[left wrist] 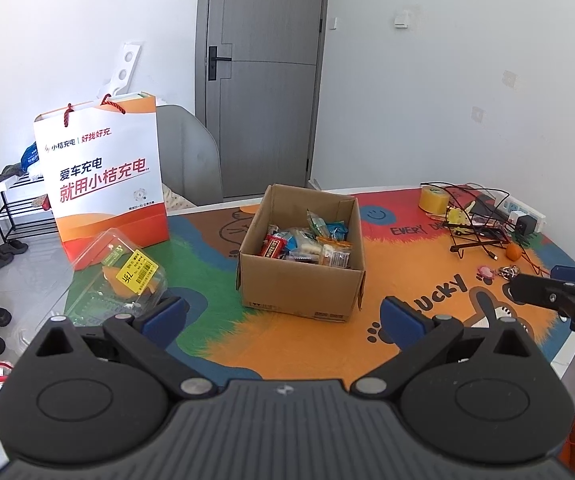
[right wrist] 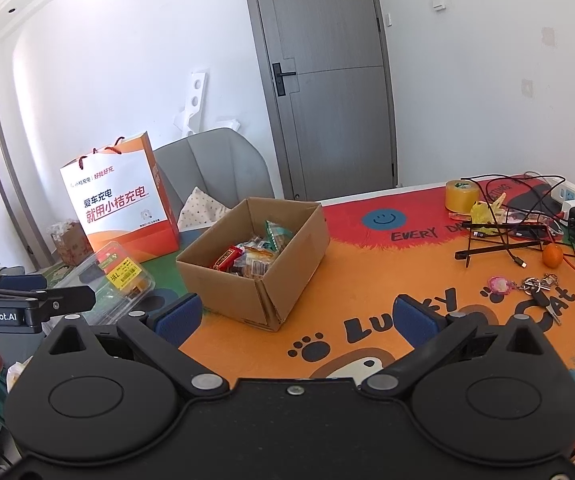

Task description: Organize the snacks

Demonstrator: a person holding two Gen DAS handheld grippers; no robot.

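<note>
Both grippers — left gripper and right gripper — hang wide open, holding nothing. The small crinkly snack packets in the brown cardboard box look light and slippery — pinch one by its middle.

Table mat reads "LUCKY CAT", seemingly "EVERY DAY"; left tongs "GenRobot.AI"; bag "小桔充电".

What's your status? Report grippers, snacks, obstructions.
Left gripper open, empty. Right gripper open, empty. Snacks piled in open cardboard box, untouched. Clear clamshell container beside box; nothing blocking.
</note>
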